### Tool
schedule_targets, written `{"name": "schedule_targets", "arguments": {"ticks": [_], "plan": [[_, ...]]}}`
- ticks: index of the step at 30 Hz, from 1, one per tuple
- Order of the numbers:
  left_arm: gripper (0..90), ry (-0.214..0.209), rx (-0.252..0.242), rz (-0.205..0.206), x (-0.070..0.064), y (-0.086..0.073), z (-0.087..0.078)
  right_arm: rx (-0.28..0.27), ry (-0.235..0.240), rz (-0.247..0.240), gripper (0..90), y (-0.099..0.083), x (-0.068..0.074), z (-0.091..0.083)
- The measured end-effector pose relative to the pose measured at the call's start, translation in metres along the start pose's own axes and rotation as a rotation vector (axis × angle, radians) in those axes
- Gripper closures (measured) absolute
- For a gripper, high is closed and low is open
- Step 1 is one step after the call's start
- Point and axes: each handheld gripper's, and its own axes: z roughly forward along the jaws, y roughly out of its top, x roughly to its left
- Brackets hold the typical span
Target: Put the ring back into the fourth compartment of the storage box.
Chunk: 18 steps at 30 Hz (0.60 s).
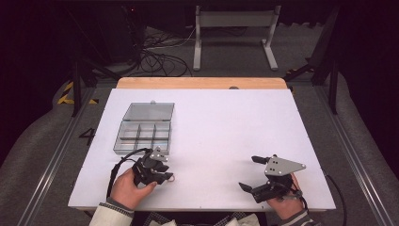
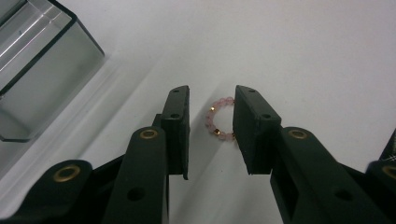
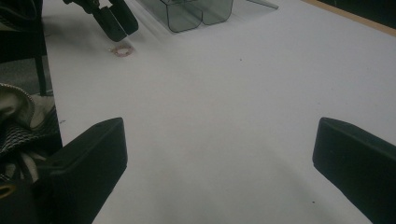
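My left gripper (image 2: 211, 128) hovers low over the white worktop (image 1: 226, 132), fingers (image 2: 177, 126) apart with a small ring of pink beads with gold spacers (image 2: 218, 120) lying between them; it seems to touch the right-hand finger, though I cannot be sure. The clear plastic compartment box (image 1: 143, 129), lid open, sits just beyond. My right gripper (image 1: 251, 173) rests well apart, fingers spread wide.

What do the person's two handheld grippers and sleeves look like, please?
Both are black two-fingered tools. The right gripper carries a grey three-cornered plate with holes; the left gripper trails a black cable and has brass-coloured pivot rivets. The left sleeve is cream with a ribbed cuff.
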Motion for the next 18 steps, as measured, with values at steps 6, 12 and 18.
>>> {"name": "schedule_targets", "arguments": {"ticks": [6, 12, 18], "plan": [[72.9, 0.008, 0.027, 0.006, -0.0003, 0.0022, 0.0051, 0.001, 0.001, 0.000, 3.5, 0.0000, 0.0001, 0.0000], [77.4, 0.011, 0.040, 0.007, -0.0017, 0.0039, 0.0083, 0.004, 0.001, -0.002, 3.6, 0.0000, 0.0002, 0.0001], [80.8, 0.020, 0.059, 0.002, -0.0024, 0.0046, 0.0098, 0.005, 0.005, 0.000, 3.9, -0.0001, -0.0001, 0.0001]]}}
